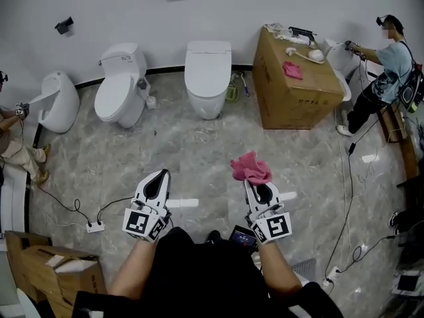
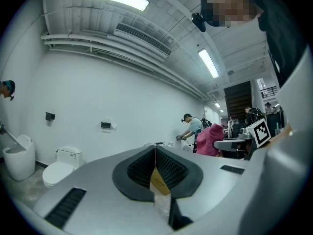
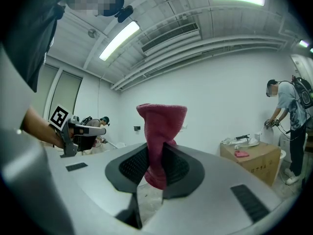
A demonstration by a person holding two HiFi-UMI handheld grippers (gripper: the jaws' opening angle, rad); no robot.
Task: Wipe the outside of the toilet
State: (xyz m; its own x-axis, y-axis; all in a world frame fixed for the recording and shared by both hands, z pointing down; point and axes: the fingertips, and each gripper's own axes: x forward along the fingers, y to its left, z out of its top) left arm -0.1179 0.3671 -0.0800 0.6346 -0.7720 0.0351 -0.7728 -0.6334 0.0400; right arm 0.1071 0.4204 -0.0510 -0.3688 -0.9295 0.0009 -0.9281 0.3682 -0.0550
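Nearest the camera, the person's two forearms reach forward, one gripper in each hand, both held over the grey marble floor (image 1: pixel 199 144). The left gripper (image 1: pixel 156 184) has its two jaws brought together at the tips and grips nothing. The right gripper (image 1: pixel 262 192) has its jaws clamped on one pink cloth (image 1: pixel 250 169), which stands up bunched above the pads in the right gripper view. On the floor to the left lie one white power strip (image 1: pixel 95 227) with black cables and, nearer the lower corner, one open cardboard box (image 1: pixel 53 264). Further off, four white toilets stand along the far wall, all well apart from both grippers. An egg-shaped toilet (image 1: pixel 58 101) is at the left, then a tank toilet (image 1: pixel 119 85), then a square-lidded toilet (image 1: pixel 207 75) almost straight ahead. The fourth toilet (image 1: pixel 341 61) is partly hidden behind a large cardboard box (image 1: pixel 291 95). On that box rests a second pink cloth (image 1: pixel 292 69) beside some white items. Two other people are at work, a crouching person (image 1: pixel 16 148) by the leftmost toilet and a standing person (image 1: pixel 387 71) bent over the rightmost. Two dark fixtures (image 1: pixel 64 25) hang on the white wall above.
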